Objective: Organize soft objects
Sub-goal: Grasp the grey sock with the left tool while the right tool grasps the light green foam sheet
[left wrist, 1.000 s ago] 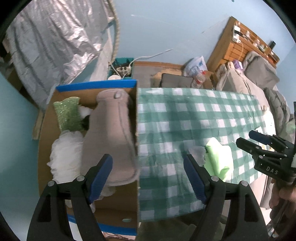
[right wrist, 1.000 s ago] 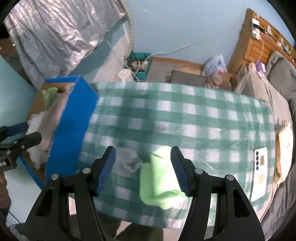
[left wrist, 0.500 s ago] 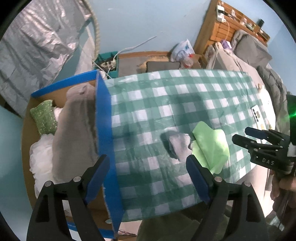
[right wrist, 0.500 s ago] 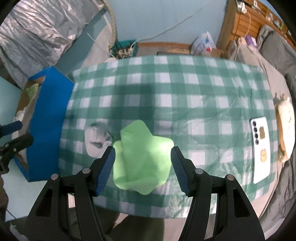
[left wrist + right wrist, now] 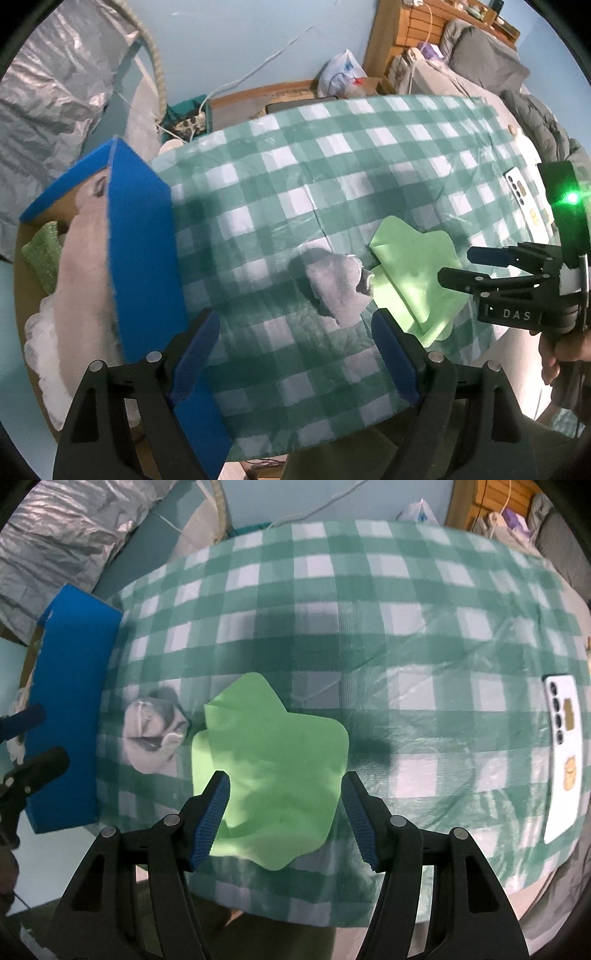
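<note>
A light green cloth [image 5: 273,764] lies crumpled on the green checked tablecloth near the front edge; it also shows in the left wrist view [image 5: 413,273]. A small grey soft bundle [image 5: 153,734] lies just left of it, also seen in the left wrist view [image 5: 336,291]. My right gripper [image 5: 284,819] is open, its fingers on either side of the green cloth and above it. My left gripper [image 5: 295,354] is open and empty, hovering just short of the grey bundle. A blue-edged cardboard box [image 5: 140,236] at the table's left holds a beige plush [image 5: 85,266], white fluff and a green glittery item.
A white phone [image 5: 563,753] lies at the table's right end. The right gripper shows in the left wrist view [image 5: 491,266]. Silver foil sheet [image 5: 48,92], cables and a wooden shelf [image 5: 424,22] stand beyond the table. Bedding lies at the right.
My left gripper has moved right from over the box to above the table by the grey bundle. My right gripper has moved forward over the green cloth, which now lies between its fingers.
</note>
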